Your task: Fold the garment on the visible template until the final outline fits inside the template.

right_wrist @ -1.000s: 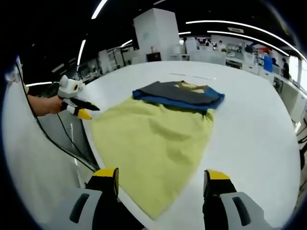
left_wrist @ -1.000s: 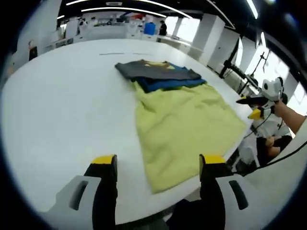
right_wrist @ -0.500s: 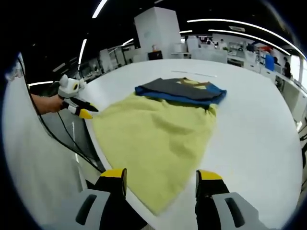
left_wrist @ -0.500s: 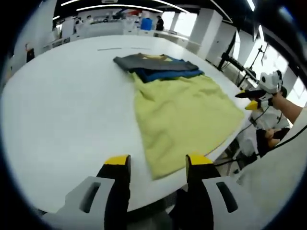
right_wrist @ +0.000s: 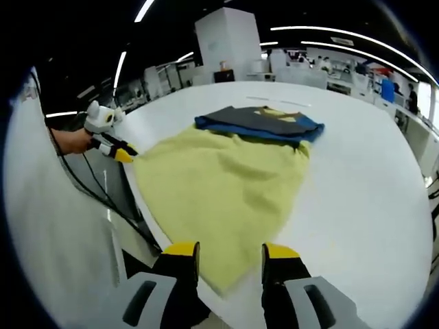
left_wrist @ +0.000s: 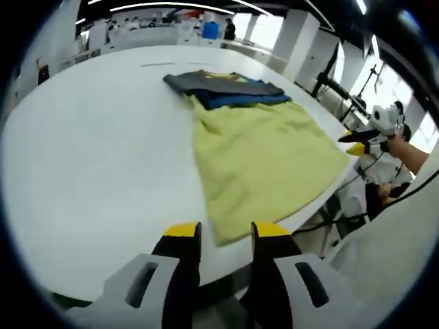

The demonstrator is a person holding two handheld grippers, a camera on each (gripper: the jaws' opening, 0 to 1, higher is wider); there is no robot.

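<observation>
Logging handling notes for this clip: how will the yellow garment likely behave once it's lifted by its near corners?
The yellow garment looks floppy: it lies flat with soft wrinkles, so it should sag between grips. It seems light, thin cloth. Its near edge reaches the table rim, so a pull may slide it on the smooth white top.

Matt yellow cloth garment (left_wrist: 264, 154) on smooth white table (left_wrist: 96, 151).
</observation>
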